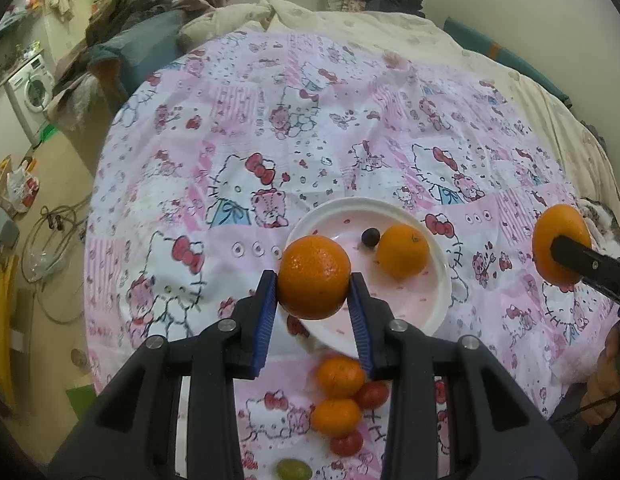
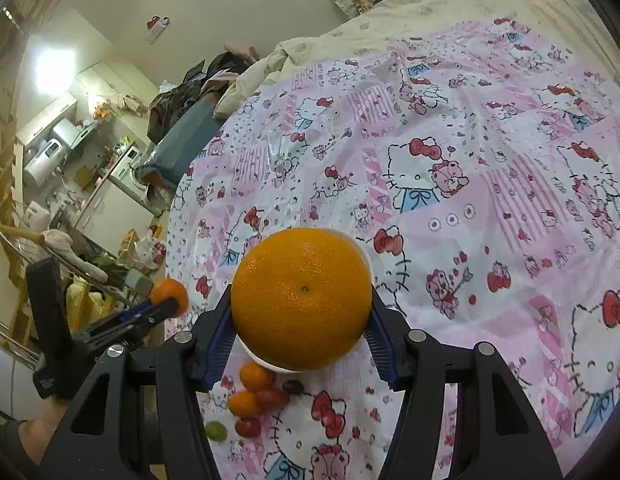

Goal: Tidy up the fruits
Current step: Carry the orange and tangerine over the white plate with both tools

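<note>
My left gripper is shut on an orange, held above the near left rim of a white plate. On the plate lie another orange and a dark grape. My right gripper is shut on a larger orange, which hides most of the plate below it. That gripper and its orange also show at the right edge of the left wrist view. Off to the left in the right wrist view is the left gripper with its orange.
Loose on the pink cartoon-print bedspread, near the plate's front, lie two tangerines, two cherry tomatoes and a green grape. A cream duvet and piled clothes sit at the far end. The bed's left edge drops to a cluttered floor.
</note>
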`<state>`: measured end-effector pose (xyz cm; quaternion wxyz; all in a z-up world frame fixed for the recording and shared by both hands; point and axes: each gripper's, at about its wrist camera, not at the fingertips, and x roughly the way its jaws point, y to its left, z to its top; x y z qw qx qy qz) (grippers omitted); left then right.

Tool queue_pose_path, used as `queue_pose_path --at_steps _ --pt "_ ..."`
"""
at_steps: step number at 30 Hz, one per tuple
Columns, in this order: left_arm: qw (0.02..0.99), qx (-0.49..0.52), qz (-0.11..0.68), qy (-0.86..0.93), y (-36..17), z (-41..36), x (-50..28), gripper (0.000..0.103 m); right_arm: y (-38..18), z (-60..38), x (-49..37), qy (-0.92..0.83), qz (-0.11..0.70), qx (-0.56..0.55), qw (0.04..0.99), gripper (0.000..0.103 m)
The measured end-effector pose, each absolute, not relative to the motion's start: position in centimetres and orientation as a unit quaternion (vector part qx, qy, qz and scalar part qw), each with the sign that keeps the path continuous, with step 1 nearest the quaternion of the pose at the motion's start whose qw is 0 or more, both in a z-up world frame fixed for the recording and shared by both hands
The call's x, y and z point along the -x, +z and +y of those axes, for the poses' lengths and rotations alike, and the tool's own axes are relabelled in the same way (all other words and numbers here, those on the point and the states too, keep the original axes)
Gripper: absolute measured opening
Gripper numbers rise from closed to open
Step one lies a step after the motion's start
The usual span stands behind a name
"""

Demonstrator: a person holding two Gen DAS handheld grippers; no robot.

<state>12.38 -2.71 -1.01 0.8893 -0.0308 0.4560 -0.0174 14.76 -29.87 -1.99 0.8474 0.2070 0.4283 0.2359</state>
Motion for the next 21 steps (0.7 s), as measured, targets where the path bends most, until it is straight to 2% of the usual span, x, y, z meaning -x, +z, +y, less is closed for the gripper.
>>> queue_pose_path --at_steps 11,21 --pt "0.855 0.036 0.517 -0.031 -6.4 -3.8 -17.2 0.031 -4.8 -26.7 -19.5 0.252 0.476 -0.202 0.818 0.061" --pt "0.831 0.057 0.551 -0.044 -9.7 -3.5 -20.6 0.032 -12.1 -23.7 -20.6 0.242 0.585 -0.18 0.753 0.061"
